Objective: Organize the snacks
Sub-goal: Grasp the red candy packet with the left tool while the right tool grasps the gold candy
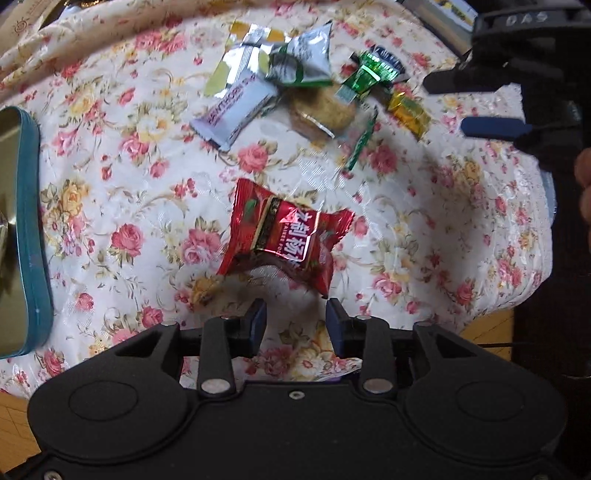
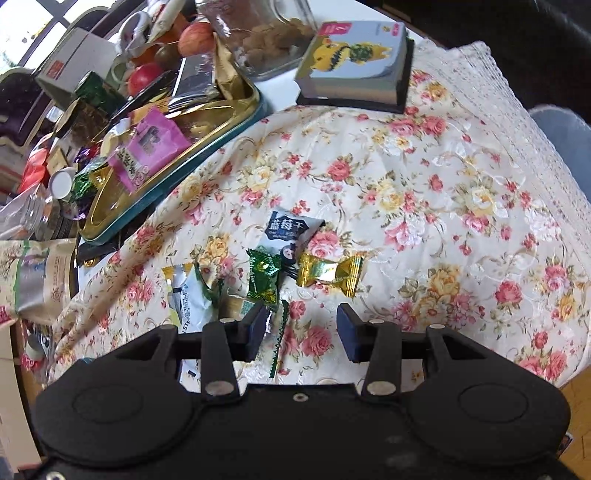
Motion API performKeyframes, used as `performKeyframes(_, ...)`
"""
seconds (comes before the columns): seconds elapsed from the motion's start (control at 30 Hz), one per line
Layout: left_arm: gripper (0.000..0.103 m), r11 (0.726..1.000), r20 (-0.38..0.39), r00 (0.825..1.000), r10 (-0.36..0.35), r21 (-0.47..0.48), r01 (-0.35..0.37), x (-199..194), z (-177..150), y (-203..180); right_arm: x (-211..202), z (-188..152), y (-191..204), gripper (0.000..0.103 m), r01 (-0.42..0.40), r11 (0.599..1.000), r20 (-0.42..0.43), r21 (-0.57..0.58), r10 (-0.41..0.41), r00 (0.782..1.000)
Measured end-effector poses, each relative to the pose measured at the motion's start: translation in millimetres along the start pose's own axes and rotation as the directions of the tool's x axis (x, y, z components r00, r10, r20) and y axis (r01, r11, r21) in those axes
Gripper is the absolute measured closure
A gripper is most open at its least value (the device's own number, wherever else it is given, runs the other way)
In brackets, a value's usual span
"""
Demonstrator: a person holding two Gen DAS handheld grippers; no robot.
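In the left wrist view my left gripper [image 1: 295, 308] is open and empty, its jaws just short of a red snack packet [image 1: 286, 236] on the floral cloth. Beyond lies a pile: a white bar [image 1: 236, 110], a silver-green packet [image 1: 303, 59], a round biscuit [image 1: 323, 110], a green candy [image 1: 365, 75] and a gold candy [image 1: 408, 110]. My right gripper [image 1: 480, 103] shows open at the far right. In the right wrist view my right gripper [image 2: 301, 315] is open above the green candy [image 2: 263, 275], the gold candy [image 2: 330, 273] and a blue-white packet [image 2: 290, 232].
A teal-rimmed gold tin [image 1: 31, 229] sits at the left edge; in the right wrist view the tin [image 2: 207, 144] holds a pink packet [image 2: 151, 147]. A boxed book [image 2: 354, 62], a glass jar [image 2: 258, 33] and fruit [image 2: 195, 37] stand behind. The table edge [image 1: 491, 310] drops off to the right.
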State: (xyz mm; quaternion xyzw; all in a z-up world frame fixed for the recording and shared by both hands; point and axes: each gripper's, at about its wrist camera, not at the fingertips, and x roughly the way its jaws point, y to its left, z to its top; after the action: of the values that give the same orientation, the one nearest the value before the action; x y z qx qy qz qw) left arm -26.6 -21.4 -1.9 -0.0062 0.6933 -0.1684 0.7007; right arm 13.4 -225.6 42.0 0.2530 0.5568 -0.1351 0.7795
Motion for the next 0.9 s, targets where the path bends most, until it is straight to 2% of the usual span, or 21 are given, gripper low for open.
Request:
performKeyframes(0.13, 0.058, 0.999, 0.002, 1.000, 0.031, -0.011, -0.031, 12.2, 4.2, -2.1, 4.4, 12.4, 0.1, 0.057, 0.059, 0.998, 0.041, -0.015, -0.058, 0.997)
performKeyframes(0.3, 0.058, 0.994, 0.025, 0.996, 0.082, -0.077, -0.080, 16.0, 15.6, 6.6, 24.6, 33.3, -5.0, 0.058, 0.027, 0.999, -0.005, 0.021, -0.027, 1.000)
performKeyframes(0.4, 0.058, 0.981, 0.068, 0.985, 0.158, -0.121, -0.149, 7.7, 19.6, 19.5, 41.1, 38.4, -8.9, 0.058, 0.037, 0.999, -0.038, -0.028, -0.038, 0.999)
performKeyframes(0.57, 0.058, 0.957, 0.065, 0.977, 0.202, -0.225, -0.183, 0.3, 24.3, 48.6, 59.5, 33.7, -18.6, 0.058, 0.060, 0.994, -0.071, -0.096, -0.067, 0.995)
performKeyframes(0.73, 0.058, 0.944, 0.087, 0.974, 0.208, -0.278, -0.177, -11.4, 26.1, 62.3, 65.8, 28.7, -20.9, 0.058, 0.035, 0.993, -0.073, -0.111, -0.043, 0.996)
performKeyframes(0.9, 0.058, 0.959, 0.103, 0.978, 0.181, -0.240, -0.152, -15.2, 22.6, 51.6, 71.7, 22.8, -4.5, 0.058, 0.023, 0.980, -0.062, -0.197, -0.036, 0.997)
